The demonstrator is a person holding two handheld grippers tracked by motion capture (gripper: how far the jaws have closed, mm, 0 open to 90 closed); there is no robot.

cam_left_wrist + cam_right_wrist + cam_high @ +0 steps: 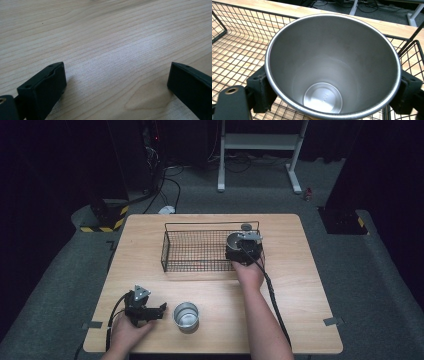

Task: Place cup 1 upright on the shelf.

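steel cup (332, 72): pinched by right tool (243, 251), at wire basket's (172, 251) 3 o'clock end; lower upright, release gently. left tool (162, 309) spread, empty, on tabletop (295, 285).

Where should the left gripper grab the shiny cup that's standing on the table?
Probably by its round wall just under the rim, coming level from the cup's left, where the open left gripper already points. It stands upright, mouth up, so the jaws can straddle it.

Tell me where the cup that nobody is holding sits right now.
In the high view the free steel cup stands upright near the table's front edge, just right of the open left tool, well in front of the wire basket.
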